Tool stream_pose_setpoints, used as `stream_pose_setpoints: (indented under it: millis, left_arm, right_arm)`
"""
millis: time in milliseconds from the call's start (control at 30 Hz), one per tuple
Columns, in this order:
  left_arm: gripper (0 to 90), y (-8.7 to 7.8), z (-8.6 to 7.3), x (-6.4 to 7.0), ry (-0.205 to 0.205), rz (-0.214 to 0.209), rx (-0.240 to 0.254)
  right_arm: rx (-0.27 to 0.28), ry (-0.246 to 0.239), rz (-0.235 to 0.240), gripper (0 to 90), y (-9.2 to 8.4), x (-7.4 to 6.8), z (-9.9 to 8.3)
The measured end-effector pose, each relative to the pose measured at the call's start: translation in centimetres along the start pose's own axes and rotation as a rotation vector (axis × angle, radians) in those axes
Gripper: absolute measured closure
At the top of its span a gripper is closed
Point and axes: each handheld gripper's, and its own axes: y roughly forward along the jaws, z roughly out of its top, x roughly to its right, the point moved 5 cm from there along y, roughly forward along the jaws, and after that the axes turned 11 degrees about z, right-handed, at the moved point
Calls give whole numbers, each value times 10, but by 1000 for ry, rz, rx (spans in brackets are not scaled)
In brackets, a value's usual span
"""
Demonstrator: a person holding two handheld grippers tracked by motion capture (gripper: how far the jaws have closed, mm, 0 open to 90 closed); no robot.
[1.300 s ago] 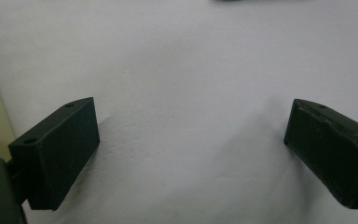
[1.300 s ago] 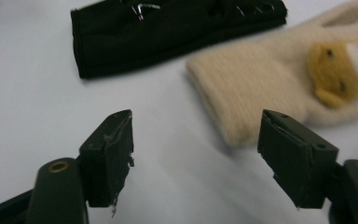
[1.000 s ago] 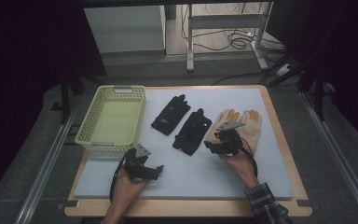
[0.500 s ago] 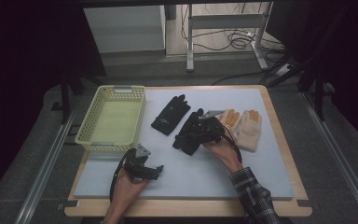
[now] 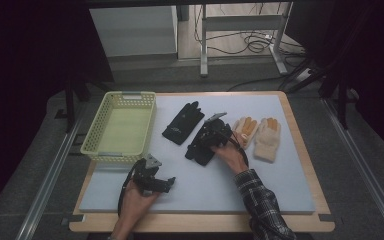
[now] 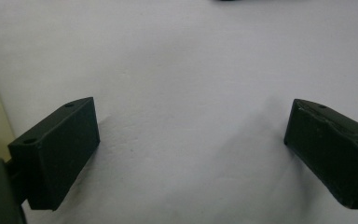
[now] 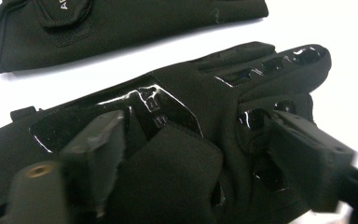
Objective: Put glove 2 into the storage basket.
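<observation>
Right gripper, jaws spread, straddles a black glove; left gripper gapes wide, holding nothing, over bare mat.

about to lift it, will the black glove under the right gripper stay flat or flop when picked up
Probably flops: the black glove is soft fabric with a flap already folded over. Its glossy palm patches may slip between the right gripper's open jaws. It looks thin and likely light.

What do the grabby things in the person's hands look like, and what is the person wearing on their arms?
Both are black. The left gripper has a grey three-cornered plate on top and a black cable looping back beside the hand. Seen close, its two jaws are chunky black blocks with small screw holes. The right gripper carries a grey plate too. The right arm wears a dark plaid sleeve; no sleeve shows on the left forearm.
</observation>
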Motion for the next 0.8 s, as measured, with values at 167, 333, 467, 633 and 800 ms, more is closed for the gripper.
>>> stream_pose_setpoints:
  millis: [167,333,467,633,800]
  left_arm:
    - [37,0,0,0,-2,-1,2]
    - [37,0,0,0,-2,-2,1]
    - [37,0,0,0,-2,-2,1]
    - [37,0,0,0,0,-1,0]
    - [37,0,0,0,-1,-1,1]
  right_arm:
    - [-4,8,-6,556,-4,0,0]
    - [6,-42,-58,797,-7,-2,-3]
    - [24,-45,-44,825,-11,-2,-3]
    - [59,-22,39,825,-24,-3,-2]
    - [102,-79,115,823,-56,-28,2]
